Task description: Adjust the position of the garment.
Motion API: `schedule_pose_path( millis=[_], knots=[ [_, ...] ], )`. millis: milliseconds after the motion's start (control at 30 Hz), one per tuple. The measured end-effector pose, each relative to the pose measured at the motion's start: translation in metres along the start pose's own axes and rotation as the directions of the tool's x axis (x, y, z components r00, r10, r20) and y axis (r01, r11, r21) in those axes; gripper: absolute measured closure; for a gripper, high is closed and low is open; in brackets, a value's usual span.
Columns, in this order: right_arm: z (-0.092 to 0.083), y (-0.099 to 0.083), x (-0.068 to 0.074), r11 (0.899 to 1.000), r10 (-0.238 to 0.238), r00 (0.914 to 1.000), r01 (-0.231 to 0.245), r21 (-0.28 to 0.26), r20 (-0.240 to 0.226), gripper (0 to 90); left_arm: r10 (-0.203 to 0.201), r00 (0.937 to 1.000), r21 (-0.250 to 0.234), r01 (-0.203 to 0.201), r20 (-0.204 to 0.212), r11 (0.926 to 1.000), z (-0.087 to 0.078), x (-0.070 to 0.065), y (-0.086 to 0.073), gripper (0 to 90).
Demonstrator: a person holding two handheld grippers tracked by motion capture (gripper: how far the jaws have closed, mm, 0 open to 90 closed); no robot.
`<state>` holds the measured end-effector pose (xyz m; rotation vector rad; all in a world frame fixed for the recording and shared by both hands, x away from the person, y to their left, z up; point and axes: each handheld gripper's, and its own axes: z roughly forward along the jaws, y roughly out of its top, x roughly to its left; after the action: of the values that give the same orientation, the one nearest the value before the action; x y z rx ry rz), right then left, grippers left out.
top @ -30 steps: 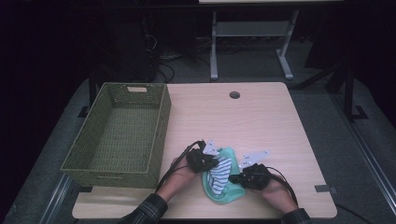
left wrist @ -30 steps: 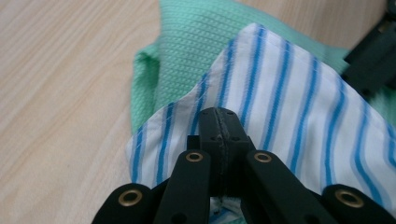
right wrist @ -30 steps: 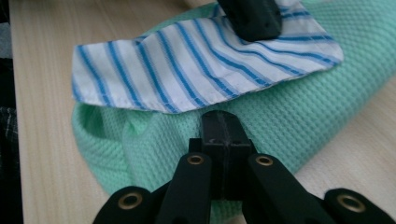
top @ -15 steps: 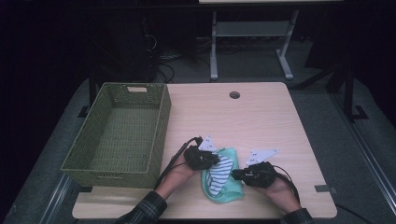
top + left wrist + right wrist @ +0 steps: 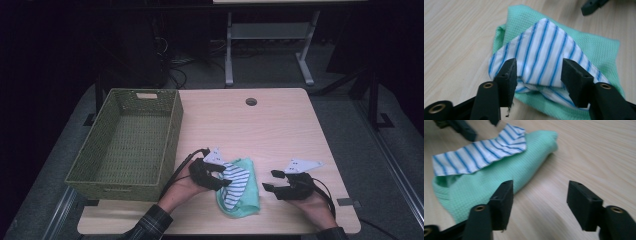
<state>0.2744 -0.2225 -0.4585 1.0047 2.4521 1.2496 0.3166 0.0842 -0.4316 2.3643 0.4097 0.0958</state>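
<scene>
Left of the empty basket (image 5: 125,142) sits nothing; the left gripper (image 5: 220,178), jaws just parted, hovers over the folded cloth (image 5: 240,187) lying free on the table (image 5: 280,125), while the right gripper (image 5: 272,181), likewise just opened with nothing between its jaws, stands apart, apparently letting the fold settle.

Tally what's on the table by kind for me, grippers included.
Cloths: 2, a green cloth with a blue-striped white cloth on top
Baskets: 1, the green woven basket
Grippers: 2, left gripper and right gripper, both open, nothing gripped
Total: 5
</scene>
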Motion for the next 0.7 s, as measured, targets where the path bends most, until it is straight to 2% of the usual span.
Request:
schedule_pose_path(
  millis=[67, 133, 267, 333, 367, 433, 467, 533, 567, 600, 700],
  knots=[
    [-0.002, -0.005, -0.005, 1.0, 0.013, 0.9994, -0.013, 0.01, 0.032, 29.5, 0.004, 1.0, 0.003, -0.004, 0.004, 1.0, -0.001, -0.003, -0.002, 38.9],
    [-0.003, -0.009, -0.01, 0.999, 0.025, 0.9983, -0.026, 0.021, 0.054, 27.7, 0.03, 0.9995, 0.019, -0.031, 0.004, 0.9993, -0.004, -0.003, -0.003, 36.3],
    [-0.004, -0.019, -0.02, 0.998, 0.052, 0.9943, -0.056, 0.036, 0.093, 21.9, 0.034, 0.9992, 0.028, -0.035, 0.02, 0.999, -0.005, -0.005, -0.003, 30.3],
    [-0.002, -0.022, -0.024, 0.996, 0.066, 0.9926, -0.072, 0.053, 0.102, 19.3, 0.054, 0.9984, 0.05, -0.055, 0.015, 0.9973, -0.003, -0.007, -0.003, 27.5],
    [-0.001, -0.023, -0.025, 0.995, 0.068, 0.9918, -0.074, 0.06, 0.109, 18.6, 0.078, 0.9968, 0.071, -0.079, 0.018, 0.9943, -0.002, -0.007, -0.003, 26.2],
    [0.001, -0.023, -0.026, 0.996, 0.071, 0.9904, -0.077, 0.053, 0.119, 18.3, 0.087, 0.9959, 0.085, -0.088, 0.026, 0.9925, 0.003, -0.01, -0.004, 24.5],
    [0.001, -0.023, -0.026, 0.996, 0.067, 0.9896, -0.075, 0.057, 0.127, 18.1, 0.107, 0.9939, 0.11, -0.109, 0.027, 0.9879, 0.006, -0.011, -0.004, 23.3],
    [0.001, -0.023, -0.025, 0.996, 0.056, 0.9894, -0.064, 0.061, 0.134, 16.7, 0.115, 0.993, 0.12, -0.118, 0.026, 0.9858, 0.01, -0.013, -0.004, 20.8],
    [0.002, -0.024, -0.024, 0.996, 0.052, 0.9891, -0.061, 0.063, 0.138, 16.3, 0.132, 0.9908, 0.129, -0.135, 0.03, 0.9824, 0.011, -0.014, -0.004, 20.3],
    [0.002, -0.023, -0.024, 0.996, 0.046, 0.9889, -0.056, 0.064, 0.141, 16.1, 0.122, 0.992, 0.12, -0.125, 0.033, 0.9848, 0.013, -0.015, -0.004, 19.8],
    [0.004, -0.023, -0.022, 0.997, 0.026, 0.9881, -0.037, 0.07, 0.152, 15.2, 0.133, 0.9901, 0.117, -0.138, 0.044, 0.9835, 0.015, -0.015, -0.002, 18.3]
  ],
)
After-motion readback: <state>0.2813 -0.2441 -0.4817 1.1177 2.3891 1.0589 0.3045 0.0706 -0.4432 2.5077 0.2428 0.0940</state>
